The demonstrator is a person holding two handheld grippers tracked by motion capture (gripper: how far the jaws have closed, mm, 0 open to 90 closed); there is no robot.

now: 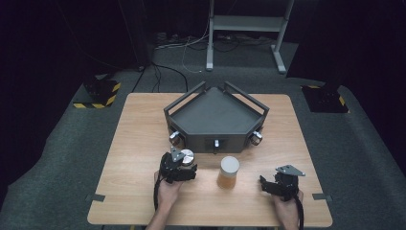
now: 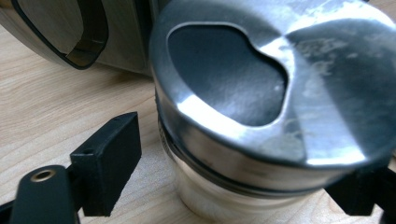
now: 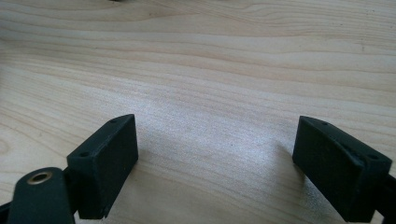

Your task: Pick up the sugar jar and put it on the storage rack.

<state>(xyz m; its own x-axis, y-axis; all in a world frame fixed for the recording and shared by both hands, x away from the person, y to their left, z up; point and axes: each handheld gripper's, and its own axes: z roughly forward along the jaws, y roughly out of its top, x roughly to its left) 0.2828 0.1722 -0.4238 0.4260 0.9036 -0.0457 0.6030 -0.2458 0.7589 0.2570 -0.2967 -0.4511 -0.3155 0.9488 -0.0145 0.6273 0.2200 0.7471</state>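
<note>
Left tool (image 1: 184,160) around the metal canister (image 2: 261,107)
Its jaws flank the canister, left pad clear of it; right tool (image 3: 217,163) gapes released over the table (image 3: 210,70).

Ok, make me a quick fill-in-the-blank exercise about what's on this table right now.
1. The shiny metal piece stands between the jaws of the ____ hand-held gripper.
2. The right hand-held gripper has nothing but bare ____ between its jaws.
3. The white-lidded jar stands in front of the dark ____.

Missing words: left; table; tray
</note>
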